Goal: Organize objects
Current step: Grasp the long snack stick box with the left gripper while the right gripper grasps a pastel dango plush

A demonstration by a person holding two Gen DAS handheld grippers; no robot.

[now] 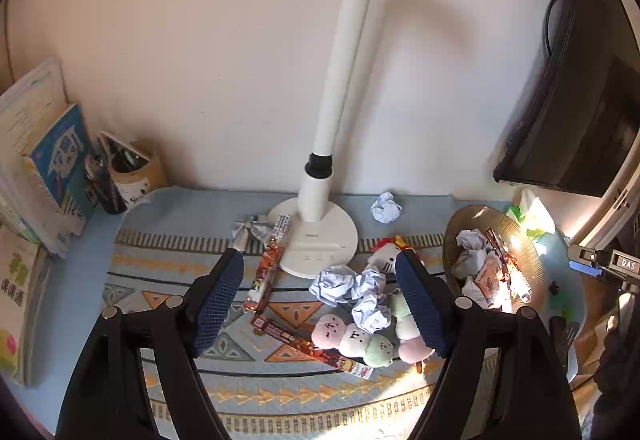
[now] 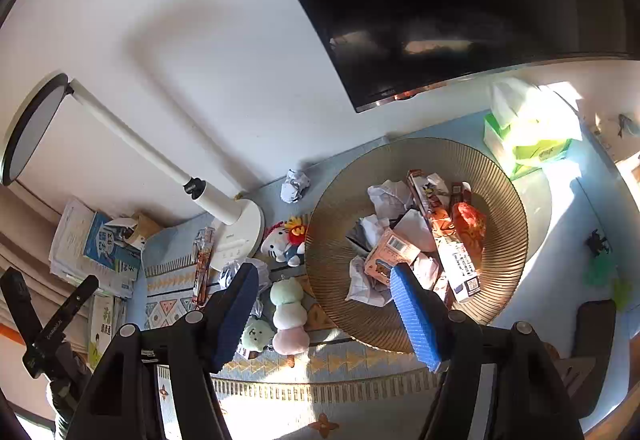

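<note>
On patterned bench mat: crumpled white paper balls, pastel plush dumplings; left tongs and right tongs both released, empty

— Where do we see the lamp?
— At centre frame in the left wrist view, its base on the mat, the wall behind.
— And the plate?
— Right of frame, crumpled papers and wrappers in it; the tissue box behind.
— The books?
— We find them far left, plush toys lower centre.
</note>
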